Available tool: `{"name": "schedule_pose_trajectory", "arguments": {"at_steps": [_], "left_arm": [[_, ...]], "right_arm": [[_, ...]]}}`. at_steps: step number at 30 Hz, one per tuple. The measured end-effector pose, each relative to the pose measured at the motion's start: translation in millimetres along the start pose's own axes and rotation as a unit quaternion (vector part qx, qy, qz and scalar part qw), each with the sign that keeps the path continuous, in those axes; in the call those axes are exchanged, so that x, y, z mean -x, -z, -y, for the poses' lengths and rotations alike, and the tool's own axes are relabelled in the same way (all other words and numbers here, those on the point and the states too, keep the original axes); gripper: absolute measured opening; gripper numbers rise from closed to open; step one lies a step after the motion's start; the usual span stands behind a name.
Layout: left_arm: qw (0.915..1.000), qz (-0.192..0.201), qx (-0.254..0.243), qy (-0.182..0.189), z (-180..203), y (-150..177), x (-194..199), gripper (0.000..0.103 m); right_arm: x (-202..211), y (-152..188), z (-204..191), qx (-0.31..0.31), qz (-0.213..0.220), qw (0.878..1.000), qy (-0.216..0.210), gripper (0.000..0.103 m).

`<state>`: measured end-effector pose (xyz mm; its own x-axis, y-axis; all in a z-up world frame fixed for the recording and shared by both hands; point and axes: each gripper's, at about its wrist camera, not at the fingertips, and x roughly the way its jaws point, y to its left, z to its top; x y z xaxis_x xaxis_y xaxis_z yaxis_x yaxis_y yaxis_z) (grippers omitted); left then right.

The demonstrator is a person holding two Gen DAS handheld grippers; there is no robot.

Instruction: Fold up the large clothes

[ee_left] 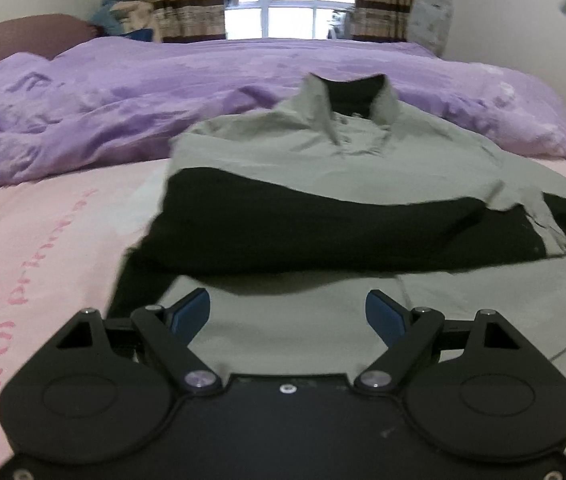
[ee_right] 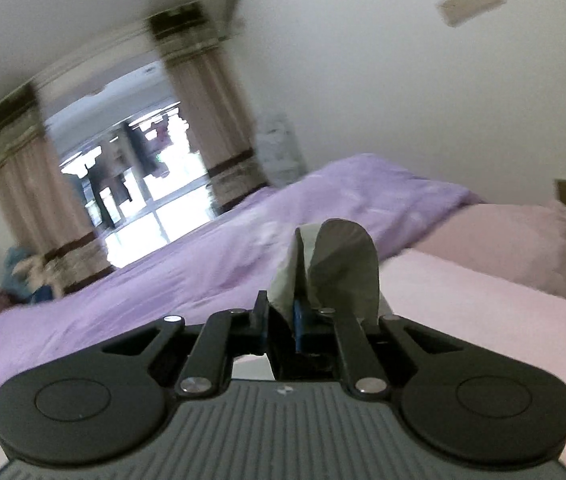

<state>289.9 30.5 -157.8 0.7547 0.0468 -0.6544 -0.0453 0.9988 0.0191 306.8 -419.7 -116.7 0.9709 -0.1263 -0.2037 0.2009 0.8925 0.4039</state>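
Note:
A grey and black collared shirt (ee_left: 303, 168) lies on the pink bed sheet (ee_left: 55, 240), collar pointing away, its left side folded in over the body. My left gripper (ee_left: 288, 312) is open and empty, just above the shirt's near grey hem. My right gripper (ee_right: 283, 312) is shut on a grey piece of the shirt (ee_right: 335, 264) and holds it lifted; the fabric sticks up between the fingers. The rest of the shirt is hidden in the right wrist view.
A rumpled purple duvet (ee_left: 163, 92) covers the far half of the bed and also shows in the right wrist view (ee_right: 163, 280). A window with curtains (ee_left: 287, 0) is behind. A pink pillow (ee_right: 523, 240) lies at the right. White walls stand to the right.

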Motion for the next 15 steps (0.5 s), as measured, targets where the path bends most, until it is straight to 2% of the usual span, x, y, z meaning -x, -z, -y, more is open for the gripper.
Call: {"name": "schedule_pose_trajectory", "arguments": {"at_steps": [3,6,9,15], "left_arm": [[0.9994,0.008,0.019,-0.028,-18,0,5,0.086],[0.9995,0.002,0.015,-0.028,-34,0,5,0.086],[0.9995,-0.001,0.004,-0.031,-46,2,6,0.086],[0.9995,-0.008,0.006,-0.03,-72,5,4,0.086]], "right_arm": [[4,10,-42,0.04,-0.002,0.999,-0.013,0.012],[5,28,-87,0.077,-0.013,0.996,-0.032,0.012],[2,50,-125,0.088,-0.036,0.994,-0.048,0.011],[4,80,-184,0.095,-0.055,0.99,-0.084,0.01]]}}
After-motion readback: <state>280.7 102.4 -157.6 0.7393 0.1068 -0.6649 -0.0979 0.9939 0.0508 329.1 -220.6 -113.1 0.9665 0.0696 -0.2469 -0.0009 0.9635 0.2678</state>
